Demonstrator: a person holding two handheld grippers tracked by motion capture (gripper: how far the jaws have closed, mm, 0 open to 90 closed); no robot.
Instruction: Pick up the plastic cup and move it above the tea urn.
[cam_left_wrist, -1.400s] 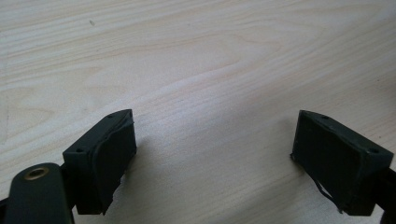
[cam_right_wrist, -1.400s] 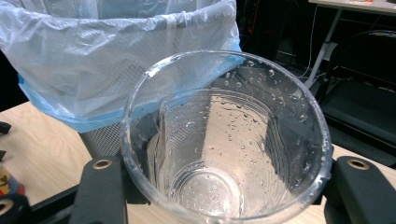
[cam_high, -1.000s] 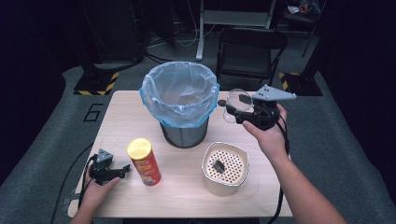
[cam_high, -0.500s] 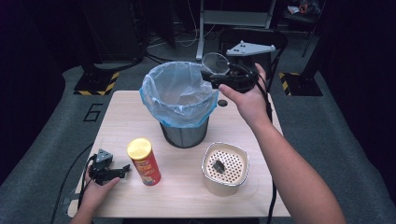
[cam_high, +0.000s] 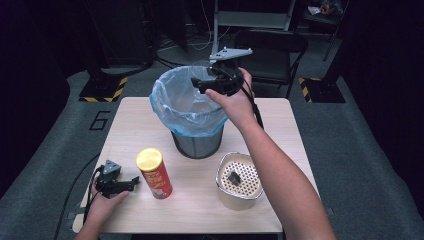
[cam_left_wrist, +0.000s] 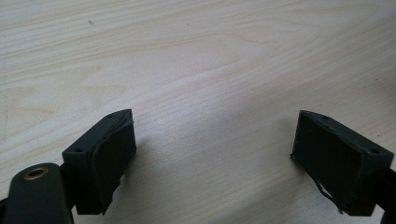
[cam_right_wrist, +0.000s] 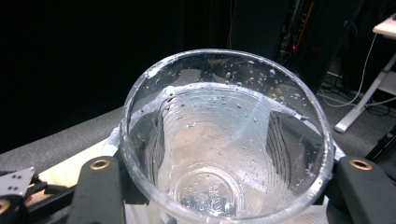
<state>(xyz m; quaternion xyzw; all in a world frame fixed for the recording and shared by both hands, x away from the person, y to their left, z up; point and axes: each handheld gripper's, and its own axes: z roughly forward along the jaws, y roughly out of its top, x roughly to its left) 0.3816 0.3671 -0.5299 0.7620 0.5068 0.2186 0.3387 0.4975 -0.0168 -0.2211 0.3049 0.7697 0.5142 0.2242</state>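
My right gripper (cam_high: 204, 81) is shut on a clear plastic cup (cam_high: 201, 71) and holds it in the air over the far right rim of the bin (cam_high: 196, 144). In the right gripper view the wet cup (cam_right_wrist: 226, 135) opens toward the camera, pinched between both jaws of that gripper (cam_right_wrist: 229, 189). The bin is a dark mesh can lined with a blue bag (cam_high: 170, 102). My left gripper (cam_high: 131, 182) rests on the table's front left, beside a red chips can (cam_high: 154, 173). Its jaws (cam_left_wrist: 224, 158) stand open over bare wood.
A round perforated metal container (cam_high: 239, 197) with a small dark object (cam_high: 233, 178) inside stands at the front right of the wooden table (cam_high: 280, 130). A chair (cam_high: 272, 55) and dark equipment sit behind the table.
The right gripper has carried the cup up and to the left, from right of the bin to above its rim. The left gripper has stayed put.
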